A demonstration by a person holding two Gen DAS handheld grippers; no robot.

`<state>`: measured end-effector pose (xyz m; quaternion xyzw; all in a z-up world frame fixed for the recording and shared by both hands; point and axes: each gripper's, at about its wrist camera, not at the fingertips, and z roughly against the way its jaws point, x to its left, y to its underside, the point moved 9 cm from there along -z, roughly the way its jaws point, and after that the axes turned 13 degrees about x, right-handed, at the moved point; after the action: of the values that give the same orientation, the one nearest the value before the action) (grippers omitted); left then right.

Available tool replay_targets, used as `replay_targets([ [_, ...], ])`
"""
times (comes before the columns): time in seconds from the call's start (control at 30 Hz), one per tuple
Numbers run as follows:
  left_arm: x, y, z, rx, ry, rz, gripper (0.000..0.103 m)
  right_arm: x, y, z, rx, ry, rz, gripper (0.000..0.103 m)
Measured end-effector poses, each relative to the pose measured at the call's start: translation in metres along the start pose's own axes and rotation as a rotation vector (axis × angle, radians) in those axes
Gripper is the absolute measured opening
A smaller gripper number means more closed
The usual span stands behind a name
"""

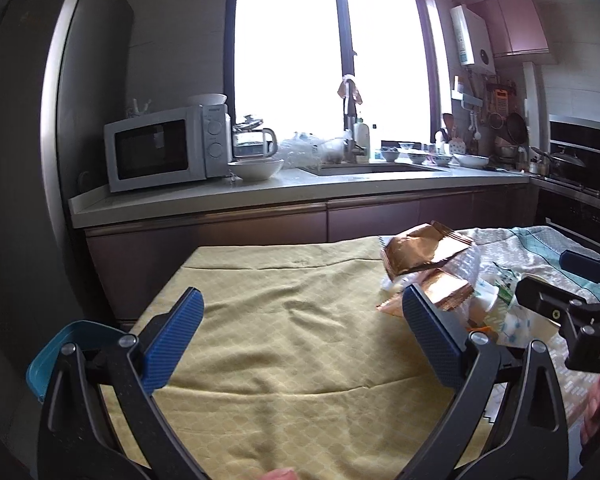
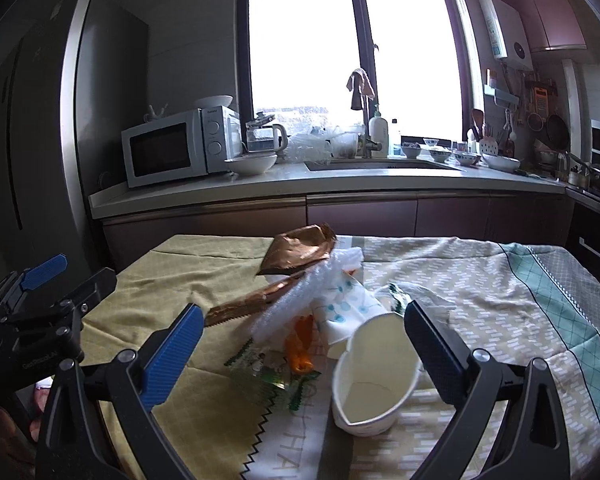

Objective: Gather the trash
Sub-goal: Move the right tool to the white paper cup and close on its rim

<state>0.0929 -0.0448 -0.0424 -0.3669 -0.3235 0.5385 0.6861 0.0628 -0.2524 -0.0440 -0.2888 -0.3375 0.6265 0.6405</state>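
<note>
Over bare yellow cloth (image 1: pixel 284 320) the left gripper (image 1: pixel 300 332) hangs spread and empty. The trash pile (image 2: pixel 300 312) lies to its right, between the right gripper (image 2: pixel 304 344) and its splayed fingers, paper cup (image 2: pixel 374 376) apparently nearest, mouth toward camera.

The left gripper (image 1: pixel 302 322) is held level, its two blue-padded fingers (image 1: pixel 176 336) spread wide apart with nothing between them. The right gripper (image 2: pixel 304 338) is likewise spread wide, fingers forward and tipped slightly down. The two tools sit side by side, close together, each showing at the edge of the other's view. A hand (image 1: pixel 598 412) shows behind the right one.
</note>
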Motion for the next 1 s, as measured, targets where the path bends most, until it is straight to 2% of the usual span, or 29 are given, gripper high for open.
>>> replay_targets([
  [0.13,-0.030,0.006,-0.017,0.072,0.112,-0.055,0.098,-0.033,0.013,-0.009,0.067,0.016,-0.063,0.094],
  [0.2,-0.041,0.007,-0.024,0.081,0.135,-0.079,0.098,-0.045,0.018,-0.013,0.097,0.009,-0.095,0.090],
  [0.33,-0.068,0.007,-0.037,0.103,0.199,-0.148,0.098,-0.060,0.024,-0.023,0.142,-0.032,-0.156,0.075],
  [0.43,-0.083,0.005,-0.048,0.109,0.204,-0.196,0.097,-0.067,0.024,-0.025,0.146,-0.080,-0.195,0.069],
  [0.53,-0.097,0.004,-0.057,0.119,0.226,-0.240,0.090,-0.070,0.022,-0.023,0.147,-0.107,-0.211,0.065],
  [0.7,-0.109,-0.002,-0.064,0.132,0.279,-0.288,0.080,-0.077,0.018,-0.014,0.134,-0.158,-0.254,0.064],
  [0.8,-0.114,-0.006,-0.068,0.136,0.311,-0.305,0.072,-0.082,0.016,-0.011,0.126,-0.154,-0.259,0.064],
  [0.9,-0.116,-0.006,-0.074,0.166,0.353,-0.300,0.057,-0.080,0.019,-0.018,0.162,-0.150,-0.249,0.054],
  [0.97,-0.115,-0.005,-0.079,0.194,0.378,-0.287,0.041,-0.079,0.023,-0.023,0.185,-0.144,-0.239,0.045],
  [1.0,-0.115,-0.004,-0.081,0.209,0.400,-0.278,0.037,-0.078,0.025,-0.026,0.195,-0.149,-0.242,0.042],
])
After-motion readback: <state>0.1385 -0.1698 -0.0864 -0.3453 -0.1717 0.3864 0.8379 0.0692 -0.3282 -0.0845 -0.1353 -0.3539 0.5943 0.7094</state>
